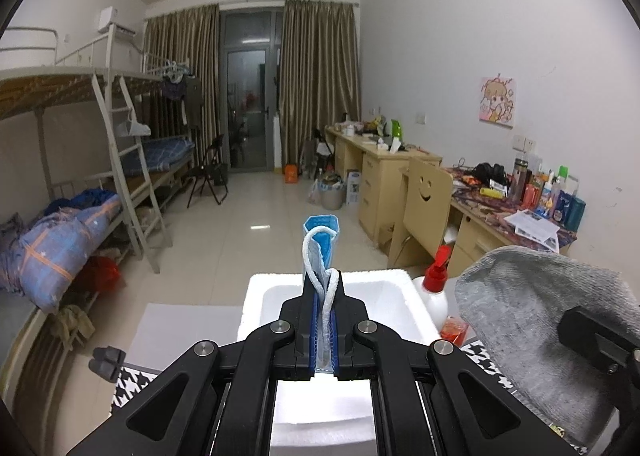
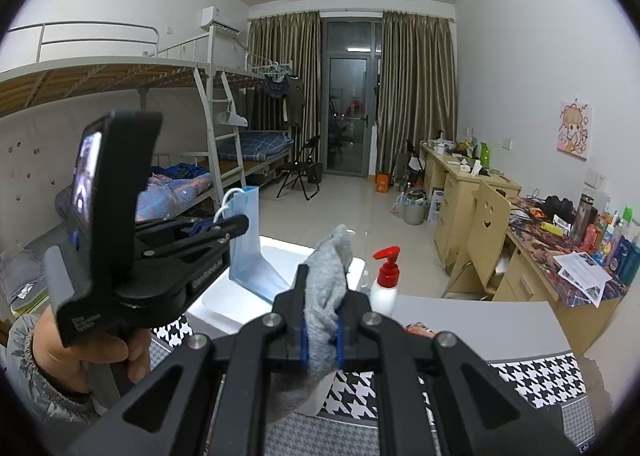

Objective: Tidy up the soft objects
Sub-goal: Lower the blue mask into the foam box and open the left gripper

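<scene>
Blue face mask [image 1: 320,256] pinched in left hand-held gripper [image 1: 323,320]; right hand-held gripper [image 2: 320,332] clamps grey sock [image 2: 326,288].

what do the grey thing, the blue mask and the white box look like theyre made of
Grey cloth in the right gripper: knitted fabric, probably cotton or wool; fuzzy, looped, matte surface.
Blue mask in the left gripper: thin nonwoven sheet, smooth, with a white elastic loop.
White box: likely foam; thick, chalky, matte walls.
</scene>
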A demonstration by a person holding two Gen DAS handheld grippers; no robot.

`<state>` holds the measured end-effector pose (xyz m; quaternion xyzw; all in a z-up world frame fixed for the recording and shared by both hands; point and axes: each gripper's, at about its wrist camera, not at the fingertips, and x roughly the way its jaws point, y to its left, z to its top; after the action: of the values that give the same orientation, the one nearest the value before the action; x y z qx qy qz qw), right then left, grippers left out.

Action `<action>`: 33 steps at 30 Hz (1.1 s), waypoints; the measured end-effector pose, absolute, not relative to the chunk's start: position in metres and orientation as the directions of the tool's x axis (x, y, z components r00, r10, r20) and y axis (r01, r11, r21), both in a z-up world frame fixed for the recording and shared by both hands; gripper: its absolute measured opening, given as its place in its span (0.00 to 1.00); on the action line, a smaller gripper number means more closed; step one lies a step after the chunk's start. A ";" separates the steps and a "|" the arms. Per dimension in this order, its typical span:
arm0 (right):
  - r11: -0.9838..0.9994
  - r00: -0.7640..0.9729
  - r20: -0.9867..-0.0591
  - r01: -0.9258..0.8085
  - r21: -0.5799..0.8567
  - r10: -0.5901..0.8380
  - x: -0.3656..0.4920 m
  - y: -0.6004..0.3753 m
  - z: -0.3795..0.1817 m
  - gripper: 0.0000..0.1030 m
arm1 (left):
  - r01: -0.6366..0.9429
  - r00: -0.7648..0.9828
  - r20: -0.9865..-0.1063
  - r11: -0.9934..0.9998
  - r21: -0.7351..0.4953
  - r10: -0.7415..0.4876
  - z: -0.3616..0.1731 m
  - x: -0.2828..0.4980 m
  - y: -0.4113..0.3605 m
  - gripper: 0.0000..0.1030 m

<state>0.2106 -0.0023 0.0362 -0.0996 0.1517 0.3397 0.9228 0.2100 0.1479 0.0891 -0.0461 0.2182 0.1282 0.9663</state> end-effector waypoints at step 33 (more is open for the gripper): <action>0.719 0.669 -0.426 -0.693 -0.060 0.609 0.232 0.045 0.033 0.13 | -0.408 0.830 -0.423 0.913 -0.018 0.362 0.083 0.166 0.188 0.99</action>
<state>0.2316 0.0449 0.0334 -0.1087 0.1918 0.3589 0.9070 0.1657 0.1879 0.0831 -0.0539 0.2101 0.2016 0.9551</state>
